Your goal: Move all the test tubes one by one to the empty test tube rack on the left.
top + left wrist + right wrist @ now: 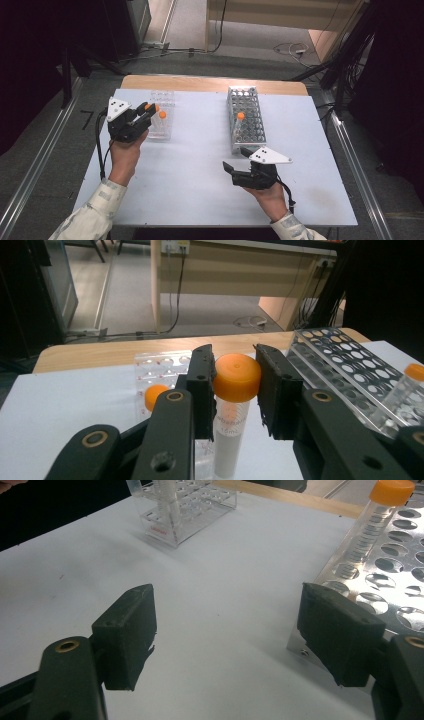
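The left tongs (146, 111) are closed on the orange cap of a tube (235, 390): in the left gripper view the cap sits squarely between the two black pads, pressed from both sides, and the clear tube body hangs straight down below them. Just behind and under these tongs stands the clear rack (162, 117), with a second orange-capped tube (162, 115) upright in it, close beside the held one; in the left gripper view that second cap shows low to the left of the jaws. Out past the right pad of the left tongs, well apart, lies the metal rack (246, 117), a long block of round holes with one capped tube (239, 122) standing in it. The right tongs (237, 162) are wide open and hold nothing; they hover low over the white counter (200, 165), with bare surface between the pads. The near end of the metal rack lies just beside the right-hand pad in the right gripper view, and its tube rises beyond that pad. The clear rack is far ahead of these tongs, toward their left pad.
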A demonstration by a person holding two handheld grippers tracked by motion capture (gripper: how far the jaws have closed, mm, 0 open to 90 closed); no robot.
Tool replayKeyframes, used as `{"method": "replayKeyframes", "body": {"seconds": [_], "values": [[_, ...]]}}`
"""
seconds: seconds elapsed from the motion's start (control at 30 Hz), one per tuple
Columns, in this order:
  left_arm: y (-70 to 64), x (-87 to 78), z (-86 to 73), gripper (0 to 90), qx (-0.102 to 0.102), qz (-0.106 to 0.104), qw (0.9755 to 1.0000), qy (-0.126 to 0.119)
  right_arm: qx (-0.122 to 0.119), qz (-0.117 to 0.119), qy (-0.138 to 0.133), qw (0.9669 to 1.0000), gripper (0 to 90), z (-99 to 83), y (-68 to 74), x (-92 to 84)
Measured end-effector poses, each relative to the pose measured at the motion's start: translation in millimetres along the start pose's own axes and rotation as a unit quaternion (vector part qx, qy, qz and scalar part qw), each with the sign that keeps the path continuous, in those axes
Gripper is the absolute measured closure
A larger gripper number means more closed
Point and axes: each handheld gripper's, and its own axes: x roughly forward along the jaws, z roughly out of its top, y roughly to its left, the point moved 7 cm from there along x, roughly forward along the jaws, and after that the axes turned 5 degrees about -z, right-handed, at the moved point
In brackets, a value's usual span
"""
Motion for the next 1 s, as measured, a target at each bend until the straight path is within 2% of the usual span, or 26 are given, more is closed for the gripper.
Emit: {"method": "replayKeyframes", "body": {"seconds": [0.23,0.53,1.0], "values": [[8.6,10.5,5.6,69.5,0.003,0.023,0.9997,-0.004,0.001,0.0,-0.001,1.0,22.5,0.2,-0.7,-0.5],[14.1,19.4,6.9,69.5,0.002,0.034,0.9994,-0.002,0.002,0.0,-0.002,1.0,22.5,0.4,-1.4,-0.7],[14.0,28.1,1.2,69.5,0.021,0.045,0.9988,0.001,0.004,-0.001,0.0,1.0,22.6,-0.1,-1.3,-0.4]]}}
